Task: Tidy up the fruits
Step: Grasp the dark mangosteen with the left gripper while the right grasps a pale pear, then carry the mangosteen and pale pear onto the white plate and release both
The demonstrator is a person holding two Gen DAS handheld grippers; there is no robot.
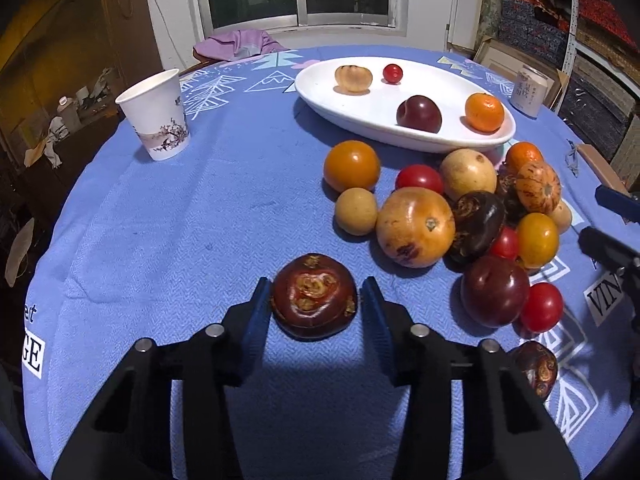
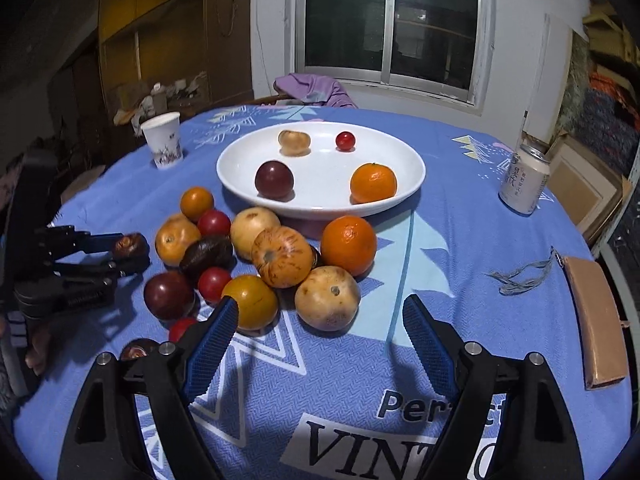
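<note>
Left wrist view, left to right. Upper left: white paper cup with a printed branch motif (image 1: 155,115), upright on the blue woven tablecloth (image 1: 200,220); its inside is not visible. Lower centre: left gripper (image 1: 316,300), jaws narrowed around a dark brown, flattened water chestnut (image 1: 314,297) lying on the cloth. The left blue pad touches its side; at the right pad I cannot tell contact from a thin gap. Upper centre to right: white oval ceramic dish (image 1: 360,120) holding four fruits, all apart: a pale translucent tan fruit (image 1: 353,78), a small red cherry tomato (image 1: 392,73), a dark purple plum (image 1: 419,113) and an orange mandarin (image 1: 484,112). Just below the dish, centre right, a loose fruit pile (image 1: 460,216) on the cloth: orange and yellow tomatoes, red cherry tomatoes, tan round fruits, dark chestnuts, another plum. Upper right: pale drink can (image 1: 528,92), upright.

Right wrist view, left to right. Far left: the left gripper again, pads about the same chestnut (image 2: 130,245). Bottom centre: right gripper (image 2: 320,328), jaws wide, nothing between them but cloth; its left pad tip sits just beside a yellow-orange tomato (image 2: 250,301) at the near edge of the pile. Upper centre: the dish (image 2: 320,204), same four fruits. Right edge: flat tan leather-like case (image 2: 596,320) with a grey cord (image 2: 520,276) beside it.
</note>
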